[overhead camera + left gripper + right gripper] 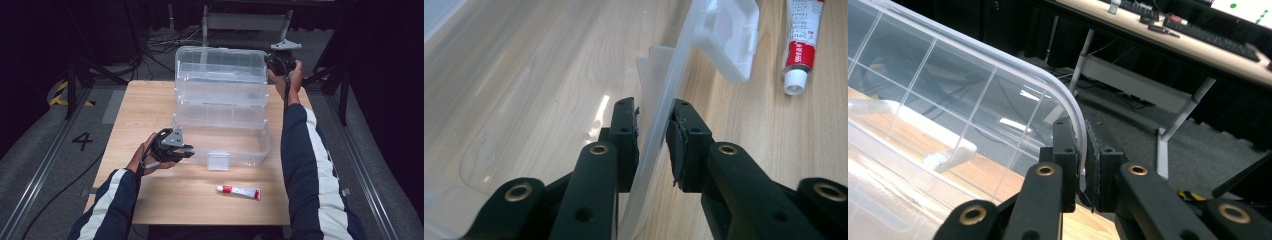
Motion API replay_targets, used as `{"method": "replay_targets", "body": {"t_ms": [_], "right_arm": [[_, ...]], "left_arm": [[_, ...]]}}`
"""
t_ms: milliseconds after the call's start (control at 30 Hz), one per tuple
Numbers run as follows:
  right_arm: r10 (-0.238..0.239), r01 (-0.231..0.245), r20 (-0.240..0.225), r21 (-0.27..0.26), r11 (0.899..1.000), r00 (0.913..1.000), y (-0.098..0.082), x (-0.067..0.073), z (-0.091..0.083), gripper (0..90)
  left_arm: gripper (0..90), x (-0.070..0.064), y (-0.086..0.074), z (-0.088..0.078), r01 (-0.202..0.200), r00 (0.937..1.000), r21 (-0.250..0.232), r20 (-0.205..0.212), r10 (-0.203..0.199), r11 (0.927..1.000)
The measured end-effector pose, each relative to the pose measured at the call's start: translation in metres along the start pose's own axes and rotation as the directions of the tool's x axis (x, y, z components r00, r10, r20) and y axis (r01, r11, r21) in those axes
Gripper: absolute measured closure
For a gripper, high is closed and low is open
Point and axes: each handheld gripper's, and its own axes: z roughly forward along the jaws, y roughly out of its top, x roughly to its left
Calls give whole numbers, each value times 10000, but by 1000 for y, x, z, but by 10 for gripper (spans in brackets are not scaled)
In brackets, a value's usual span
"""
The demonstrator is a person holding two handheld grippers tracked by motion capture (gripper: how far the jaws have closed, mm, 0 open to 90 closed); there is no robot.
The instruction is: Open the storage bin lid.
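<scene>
A clear plastic box [262, 142] stands open in the middle of the wooden table, its lid [220, 75] raised upright at the back. My left gripper [186, 150] is at the box's front left, and in the left gripper view it [654, 106] is shut on the thin front wall [674, 75], one jaw inside the box and one outside. My right gripper [274, 61] is up at the lid's top right corner. In the right gripper view it [1082, 131] is shut on the lid's curved rim [1068, 95].
A white and red tube [238, 191] [801, 45] lies on the table in front of the box, to the right of the front latch [218, 161] [729, 40]. Cables and metal stands cover the dark floor beyond the table. Another desk [1168, 35] stands behind.
</scene>
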Motion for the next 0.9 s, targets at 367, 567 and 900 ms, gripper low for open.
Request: {"method": "replay_targets", "body": {"t_ms": [367,567,900], "right_arm": [[334,-326,-201,374,9988,9992,-4,-5,16,843],[517,-494,-462,486,9976,9976,-5,-9,21,840],[293,-256,-573,641,9976,9979,-8,-11,27,835]], "left_arm": [[744,1,1,3,-159,9998,119,89,158,9998],[751,2,1,4,-121,9997,118,226,118,9999],[757,3,1,4,-95,9993,82,352,92,9999]]}}
